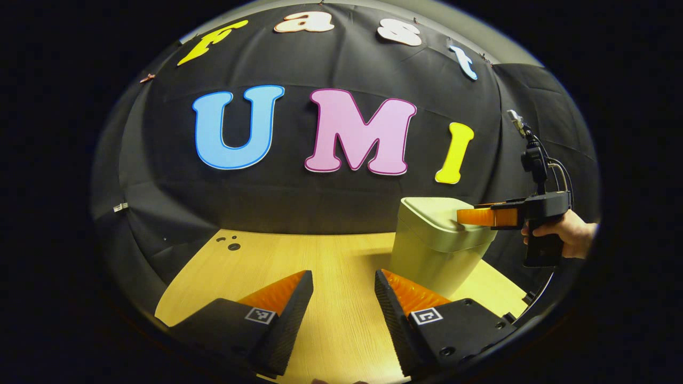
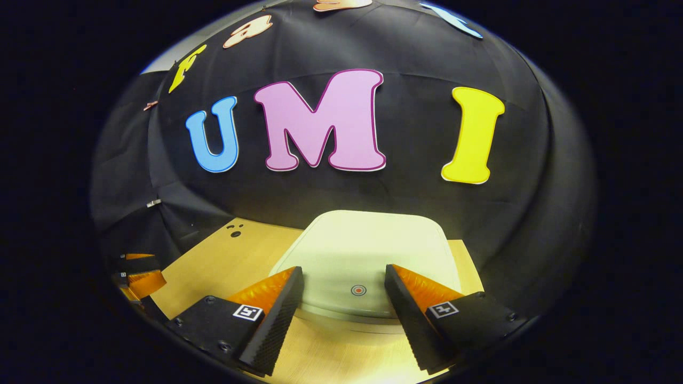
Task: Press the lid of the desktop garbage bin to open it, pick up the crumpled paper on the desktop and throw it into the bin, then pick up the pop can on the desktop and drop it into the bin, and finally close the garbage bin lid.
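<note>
looks like a demo/recording booth | black cloth wall (image 1: pixel 331 197) across the upper frame | bare wooden desktop (image 1: pixel 331 266) at bottom centre

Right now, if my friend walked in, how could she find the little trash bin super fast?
Look at the wooden table in front of the black cloth wall. Toward its right end stands the garbage bin, a pale cream tub with its flat lid shut. The right gripper hangs over the lid, which has a small round red mark near its front edge.
</note>
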A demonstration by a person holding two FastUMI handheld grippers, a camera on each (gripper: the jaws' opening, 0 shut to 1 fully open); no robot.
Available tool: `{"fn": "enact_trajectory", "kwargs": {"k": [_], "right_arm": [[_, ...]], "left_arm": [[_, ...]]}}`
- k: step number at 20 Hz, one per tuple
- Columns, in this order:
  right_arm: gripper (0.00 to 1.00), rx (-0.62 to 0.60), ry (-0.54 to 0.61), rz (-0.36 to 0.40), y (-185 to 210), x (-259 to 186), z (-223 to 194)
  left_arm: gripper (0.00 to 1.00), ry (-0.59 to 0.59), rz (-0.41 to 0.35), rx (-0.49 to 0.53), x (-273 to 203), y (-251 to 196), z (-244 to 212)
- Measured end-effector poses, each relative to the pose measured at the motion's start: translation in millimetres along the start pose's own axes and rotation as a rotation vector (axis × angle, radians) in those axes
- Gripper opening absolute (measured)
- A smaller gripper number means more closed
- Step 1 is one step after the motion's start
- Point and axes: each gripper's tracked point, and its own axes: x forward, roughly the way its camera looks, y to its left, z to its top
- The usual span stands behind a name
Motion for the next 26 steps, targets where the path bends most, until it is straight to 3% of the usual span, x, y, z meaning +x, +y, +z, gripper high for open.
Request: {"fn": "enact_trajectory", "kwargs": {"k": [6, 13, 26], "right_arm": [[0.97, 0.079, -0.063, 0.008, 7, -18, 14], [0.98, 0.042, -0.111, 0.05, 33, -51, 25], [0.98, 0.007, -0.091, 0.136, 79, -88, -12]], "left_arm": [[0.77, -0.003, -0.003, 0.004, -1, 0, 1], [0.77, -0.012, -0.006, 0.006, -1, -1, 7], [0.77, -0.014, -0.018, 0.016, -3, -4, 8]]}}
